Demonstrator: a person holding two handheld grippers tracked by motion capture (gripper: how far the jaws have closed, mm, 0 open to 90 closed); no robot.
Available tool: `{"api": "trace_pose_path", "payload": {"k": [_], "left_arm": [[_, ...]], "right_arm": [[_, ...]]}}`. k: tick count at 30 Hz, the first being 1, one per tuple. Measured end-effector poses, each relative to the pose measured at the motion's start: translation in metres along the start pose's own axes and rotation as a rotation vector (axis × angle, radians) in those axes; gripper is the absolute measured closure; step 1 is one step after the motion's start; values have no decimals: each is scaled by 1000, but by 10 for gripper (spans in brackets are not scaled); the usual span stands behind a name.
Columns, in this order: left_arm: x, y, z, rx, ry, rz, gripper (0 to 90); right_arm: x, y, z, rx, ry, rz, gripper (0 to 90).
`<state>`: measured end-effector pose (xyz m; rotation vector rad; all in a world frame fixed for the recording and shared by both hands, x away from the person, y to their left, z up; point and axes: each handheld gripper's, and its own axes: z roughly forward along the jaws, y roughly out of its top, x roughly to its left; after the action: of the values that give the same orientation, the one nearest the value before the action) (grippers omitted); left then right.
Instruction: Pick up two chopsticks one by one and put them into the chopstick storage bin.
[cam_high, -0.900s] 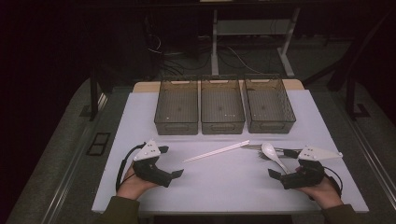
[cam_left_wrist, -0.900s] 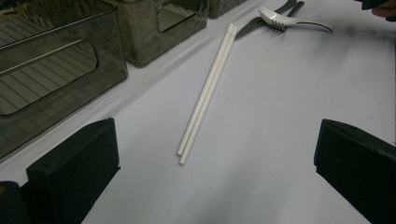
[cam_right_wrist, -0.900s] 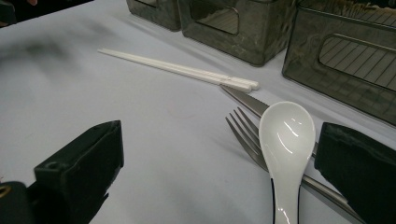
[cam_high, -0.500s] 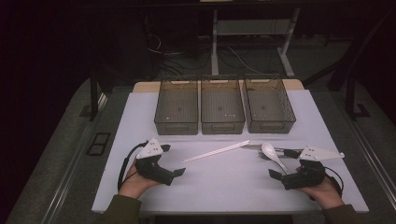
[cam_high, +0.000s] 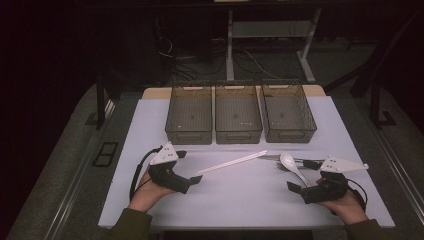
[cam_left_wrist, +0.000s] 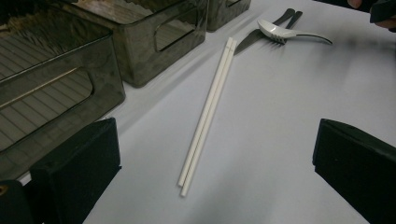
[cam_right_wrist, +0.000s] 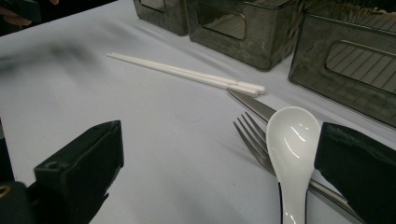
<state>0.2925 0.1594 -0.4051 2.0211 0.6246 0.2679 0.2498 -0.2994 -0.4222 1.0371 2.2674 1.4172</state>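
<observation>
Left gripper (cam_high: 196, 179), jaws wide and empty, faces the chopsticks (cam_left_wrist: 208, 109) mid-frame: light, stiff, slippery — pinch both mid-length.

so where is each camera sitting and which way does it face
High view: fixed above the person's side, facing forward and down on three bins; both hands, left tool, right tool.
Left gripper view: on the left tool, facing chopsticks; own open jaws.
Right gripper view: on the right tool, facing spoon; own open jaws.
All share the chopsticks.
</observation>
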Motion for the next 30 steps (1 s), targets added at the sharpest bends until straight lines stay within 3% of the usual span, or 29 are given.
{"api": "trace_pose_path", "payload": {"k": [14, 23, 30], "left_arm": [[5, 12, 15, 1, -18, 16, 44], [14, 25, 28, -37, -44, 2, 144], [18, 35, 43, -39, -72, 5, 223]], "right_arm": [[-2, -1, 0, 2, 1, 10, 13], [-1, 0, -1, -3, 5, 17, 13], [-1, 0, -1, -4, 6, 19, 13]]}}
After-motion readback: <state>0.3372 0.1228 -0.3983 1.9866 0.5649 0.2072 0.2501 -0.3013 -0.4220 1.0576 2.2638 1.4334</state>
